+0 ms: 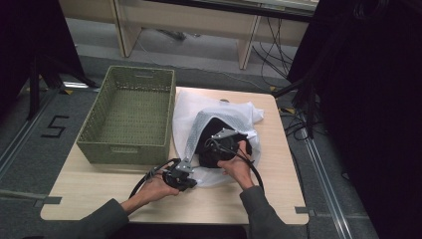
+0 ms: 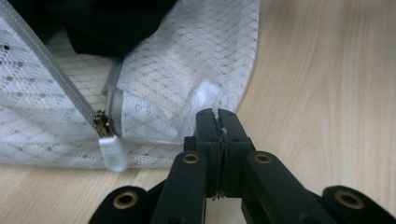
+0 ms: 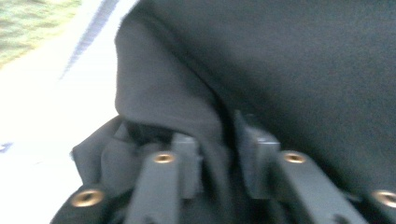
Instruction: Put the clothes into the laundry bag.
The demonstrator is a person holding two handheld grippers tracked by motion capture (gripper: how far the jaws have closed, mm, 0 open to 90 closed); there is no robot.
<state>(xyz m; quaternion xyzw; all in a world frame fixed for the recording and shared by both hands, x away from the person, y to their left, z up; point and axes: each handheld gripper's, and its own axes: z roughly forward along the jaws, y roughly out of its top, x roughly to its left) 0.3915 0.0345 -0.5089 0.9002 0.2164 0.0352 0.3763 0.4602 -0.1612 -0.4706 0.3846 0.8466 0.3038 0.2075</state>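
Left gripper [image 2: 219, 122] jaws pinched on mesh bag [image 2: 187, 65] edge beside zipper pull [image 2: 112, 151], anchoring bag on bench [image 1: 99, 184]. Right gripper [image 3: 217, 149] jaws narrow around fold of black garment [image 3: 289, 70], probably stuffing it in; blurred. Green basket [image 1: 130, 149] alongside.

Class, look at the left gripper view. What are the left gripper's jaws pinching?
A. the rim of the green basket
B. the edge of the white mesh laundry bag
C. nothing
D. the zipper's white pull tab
B: the left gripper is shut on a corner of the white mesh laundry bag, with the zipper pull lying free beside it.
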